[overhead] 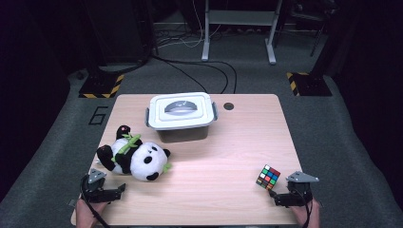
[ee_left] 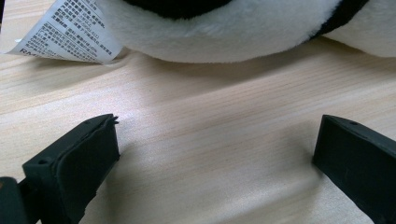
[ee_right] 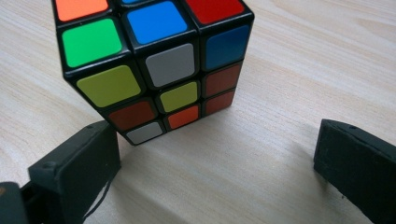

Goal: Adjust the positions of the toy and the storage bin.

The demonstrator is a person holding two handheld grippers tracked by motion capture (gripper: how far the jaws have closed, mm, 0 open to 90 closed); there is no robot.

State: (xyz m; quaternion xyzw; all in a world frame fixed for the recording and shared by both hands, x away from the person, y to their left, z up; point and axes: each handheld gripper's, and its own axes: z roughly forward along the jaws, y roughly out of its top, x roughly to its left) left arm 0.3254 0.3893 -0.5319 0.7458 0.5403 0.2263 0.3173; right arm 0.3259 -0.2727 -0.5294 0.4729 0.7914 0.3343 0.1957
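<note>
right gripper view has the right claw (ee_right: pixel 219 154) wide apart before the cube (ee_right: pixel 154 65): light, rigid, slick, best pinched across flat opposite faces.

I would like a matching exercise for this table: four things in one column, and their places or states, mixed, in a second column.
Things:
1. black-and-white plush panda
2. multicoloured puzzle cube
3. white plastic box with grey handle lid
4. left hand-held gripper

Places or states:
A. at the far middle of the wooden table, lid on
B. open, holding nothing
C. lying at the table's left
D. just ahead of the right hand-held gripper

Pairs: 1-C, 2-D, 3-A, 4-B
</note>
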